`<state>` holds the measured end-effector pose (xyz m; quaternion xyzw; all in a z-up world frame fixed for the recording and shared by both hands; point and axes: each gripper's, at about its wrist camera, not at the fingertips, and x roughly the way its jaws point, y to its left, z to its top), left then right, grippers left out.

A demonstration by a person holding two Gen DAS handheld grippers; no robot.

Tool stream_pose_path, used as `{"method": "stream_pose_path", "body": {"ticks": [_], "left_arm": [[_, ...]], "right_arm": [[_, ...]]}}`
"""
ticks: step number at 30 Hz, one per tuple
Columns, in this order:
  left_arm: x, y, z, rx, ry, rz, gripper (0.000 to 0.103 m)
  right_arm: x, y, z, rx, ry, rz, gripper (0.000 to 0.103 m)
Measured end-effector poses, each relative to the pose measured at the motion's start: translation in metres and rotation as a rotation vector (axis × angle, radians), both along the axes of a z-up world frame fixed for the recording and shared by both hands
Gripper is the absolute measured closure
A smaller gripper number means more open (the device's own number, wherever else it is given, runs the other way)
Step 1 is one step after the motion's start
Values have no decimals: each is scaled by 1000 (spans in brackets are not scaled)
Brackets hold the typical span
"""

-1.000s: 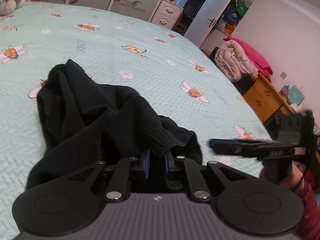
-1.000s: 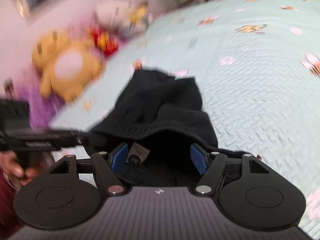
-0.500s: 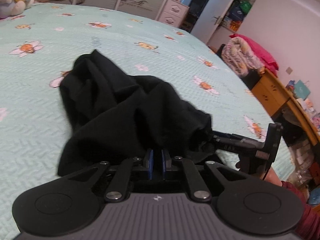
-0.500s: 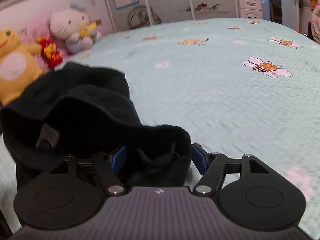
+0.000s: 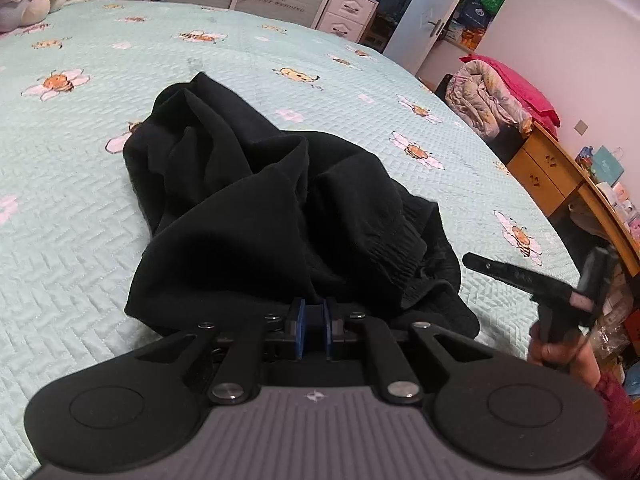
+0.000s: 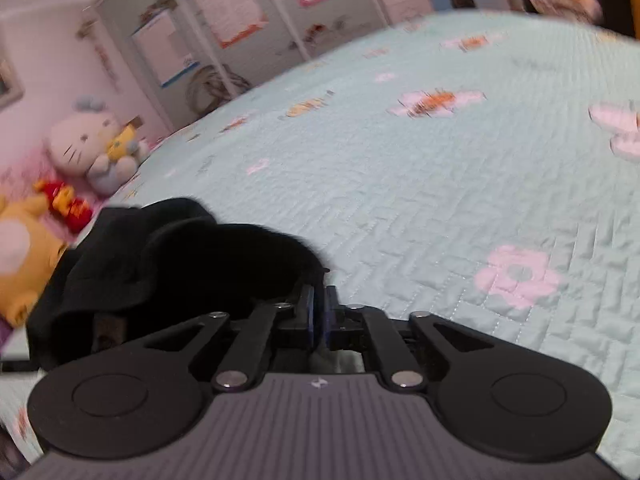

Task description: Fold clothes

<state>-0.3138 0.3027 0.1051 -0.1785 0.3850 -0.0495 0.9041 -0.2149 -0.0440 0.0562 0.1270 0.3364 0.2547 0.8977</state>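
A crumpled black knit garment (image 5: 256,200), soft and deeply creased with a ribbed elastic band (image 5: 396,256) along one edge, lies heaped on the bed just ahead of the left gripper (image 5: 313,320). That gripper's blue-padded fingers (image 5: 298,322) are drawn nearly together, pinching a fold of the black fabric at the near hem. The right gripper (image 6: 319,312) sits at the heap's right edge; its fingers (image 6: 308,312) have just been closing and now stand almost together, and whether cloth lies between them cannot be told through the blur. Under everything spreads a mint-green quilted bedspread (image 5: 80,208), stitched in herringbone, printed with bees and pale flowers.
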Motion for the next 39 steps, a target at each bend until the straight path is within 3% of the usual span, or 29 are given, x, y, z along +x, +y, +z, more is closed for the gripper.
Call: {"method": "stream_pose_path", "body": {"ticks": [1, 2, 3, 5, 8, 10, 13, 16, 19, 20, 21, 22, 23, 28, 32, 39], "left_arm": [[0, 1, -1, -1, 3, 3, 95], [-2, 2, -1, -4, 5, 4, 94], [-3, 3, -1, -6, 4, 5, 94], [-6, 6, -1, -8, 0, 9, 90], [-9, 12, -3, -9, 3, 27, 85], [-12, 16, -5, -21, 9, 40, 85], [-16, 22, -7, -38, 14, 55, 85], [-22, 24, -7, -41, 15, 62, 85], [-25, 24, -8, -45, 20, 69, 85], [-26, 24, -7, -43, 21, 69, 85], [-28, 23, -6, -41, 20, 68, 85], [-30, 23, -5, -37, 19, 66, 85], [-32, 23, -4, -33, 18, 64, 85], [-37, 26, -6, -40, 23, 76, 84], [-40, 25, -9, -56, 33, 79, 84], [-47, 26, -2, -44, 10, 72, 84]], "right_arm": [[-4, 6, 3, -29, -16, 13, 76], [-9, 12, 6, -62, -31, 21, 56], [-14, 18, 10, -92, -57, 22, 49], [-24, 30, 21, -88, -110, 75, 47], [-28, 50, 28, 59, -36, 210, 26], [-21, 63, 22, 170, 93, 252, 26], [-15, 88, 15, 234, 195, 281, 26], [-34, 118, 24, 191, 65, 368, 26], [-34, 148, 26, 54, -71, 383, 26], [-29, 152, 26, 28, -80, 368, 38], [-24, 154, 25, 7, -89, 351, 68], [-16, 148, 25, 7, -85, 307, 87], [-8, 139, 25, 11, -78, 258, 98], [15, 72, 55, 67, -137, 22, 98], [29, 20, 92, 90, -208, -69, 98], [46, -38, 132, 20, -320, -250, 99]]}}
